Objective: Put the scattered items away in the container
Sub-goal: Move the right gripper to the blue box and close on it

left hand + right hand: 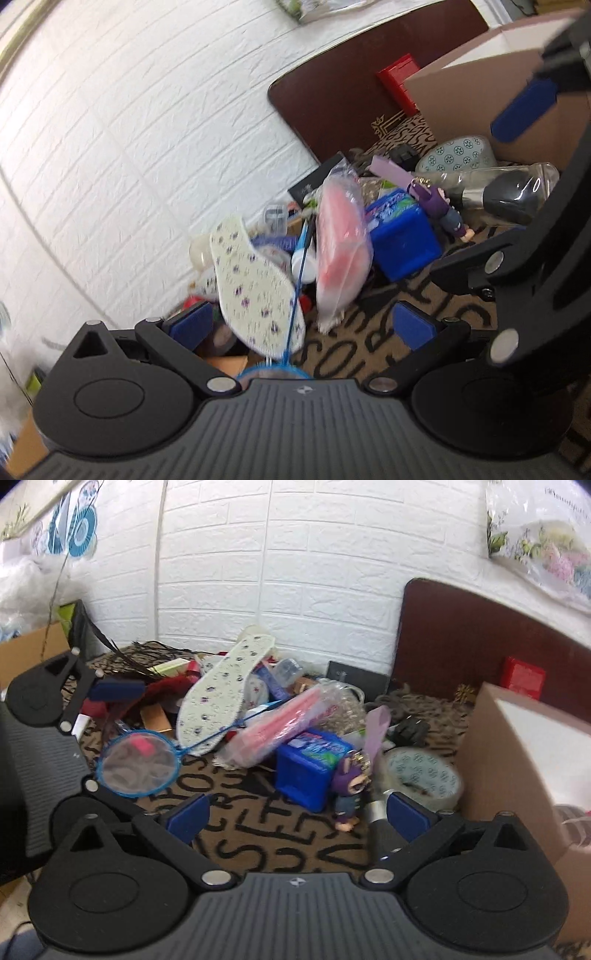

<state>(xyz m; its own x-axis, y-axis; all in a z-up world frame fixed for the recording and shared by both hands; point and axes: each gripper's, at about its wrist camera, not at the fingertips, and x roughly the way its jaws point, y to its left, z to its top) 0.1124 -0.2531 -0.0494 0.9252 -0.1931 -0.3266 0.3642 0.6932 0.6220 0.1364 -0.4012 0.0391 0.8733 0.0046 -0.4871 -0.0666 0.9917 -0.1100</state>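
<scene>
black grippers, blue finger pads, silver pivot screws

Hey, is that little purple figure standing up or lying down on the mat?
Standing, leaning slightly. In the right wrist view the purple figure has its feet on the lettered mat and its head up, beside the blue box.

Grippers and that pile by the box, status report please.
Left gripper open, empty. Right gripper open, empty. Pile beside cardboard box unsorted. Blue net nearest the left fingers.
</scene>
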